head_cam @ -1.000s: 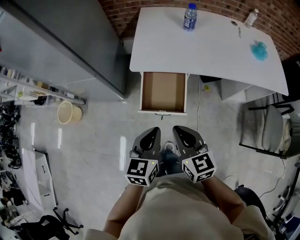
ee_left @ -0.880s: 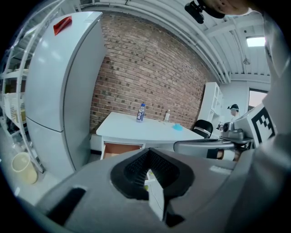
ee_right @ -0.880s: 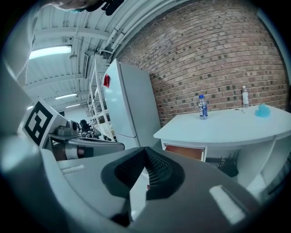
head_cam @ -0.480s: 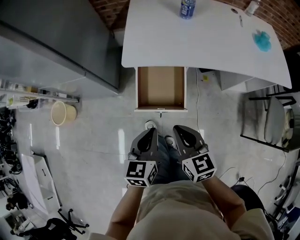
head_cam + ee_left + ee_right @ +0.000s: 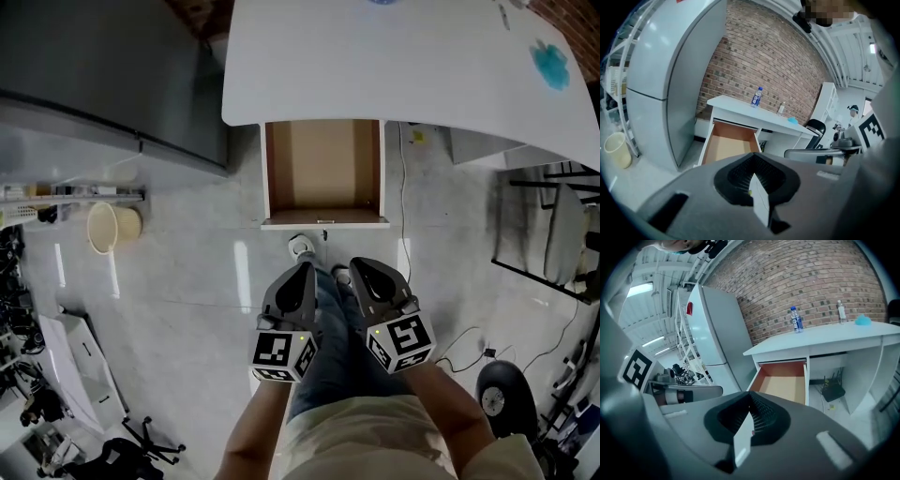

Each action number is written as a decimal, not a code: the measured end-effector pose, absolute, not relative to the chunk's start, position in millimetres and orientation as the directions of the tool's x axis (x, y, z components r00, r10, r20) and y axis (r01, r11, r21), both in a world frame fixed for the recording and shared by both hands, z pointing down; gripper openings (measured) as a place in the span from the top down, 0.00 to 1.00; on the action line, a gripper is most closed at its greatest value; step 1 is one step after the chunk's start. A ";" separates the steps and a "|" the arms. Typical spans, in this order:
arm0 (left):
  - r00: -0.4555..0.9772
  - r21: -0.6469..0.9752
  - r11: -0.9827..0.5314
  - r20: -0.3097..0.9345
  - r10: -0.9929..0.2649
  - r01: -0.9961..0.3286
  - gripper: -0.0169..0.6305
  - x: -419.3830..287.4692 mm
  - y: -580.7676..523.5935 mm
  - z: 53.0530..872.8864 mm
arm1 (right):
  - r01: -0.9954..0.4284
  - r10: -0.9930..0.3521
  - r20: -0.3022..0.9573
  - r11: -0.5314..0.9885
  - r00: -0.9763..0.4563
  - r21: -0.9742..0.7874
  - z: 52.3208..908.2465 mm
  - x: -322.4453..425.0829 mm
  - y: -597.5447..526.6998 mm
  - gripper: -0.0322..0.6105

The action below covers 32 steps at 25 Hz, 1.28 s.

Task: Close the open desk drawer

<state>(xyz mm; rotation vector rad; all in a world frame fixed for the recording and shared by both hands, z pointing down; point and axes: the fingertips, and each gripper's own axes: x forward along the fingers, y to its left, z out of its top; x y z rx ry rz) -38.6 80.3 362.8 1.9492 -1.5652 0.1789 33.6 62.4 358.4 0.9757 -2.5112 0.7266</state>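
White desk drawer [image 5: 324, 173], pulled fully open, brown inside

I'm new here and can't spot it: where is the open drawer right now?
In the head view the open drawer sticks out from under the left end of the white desk, at upper centre, with the grey fridge to its left.

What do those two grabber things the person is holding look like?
The left gripper and right gripper are grey, rounded shells that narrow toward the tip, with black ribbed padding inside. Each carries a white cube printed with black square markers. The person wears a beige top.
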 end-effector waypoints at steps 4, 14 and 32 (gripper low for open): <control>0.293 0.390 -0.096 0.485 -0.824 -0.916 0.97 -41.4 74.7 398.2 | -0.714 -0.514 0.507 0.589 -0.692 -0.377 399.4 33.3 57.6 0.95; 0.307 0.396 -0.103 0.497 -0.812 -0.912 0.97 -45.8 56.4 463.3 | -0.733 -0.503 0.542 0.547 -0.673 -0.404 473.5 31.3 45.1 0.95; 0.339 0.520 -0.027 0.515 -0.787 -0.854 0.97 -53.5 46.7 548.4 | -0.710 -0.513 0.511 0.335 -0.689 -0.620 557.7 31.0 27.1 0.88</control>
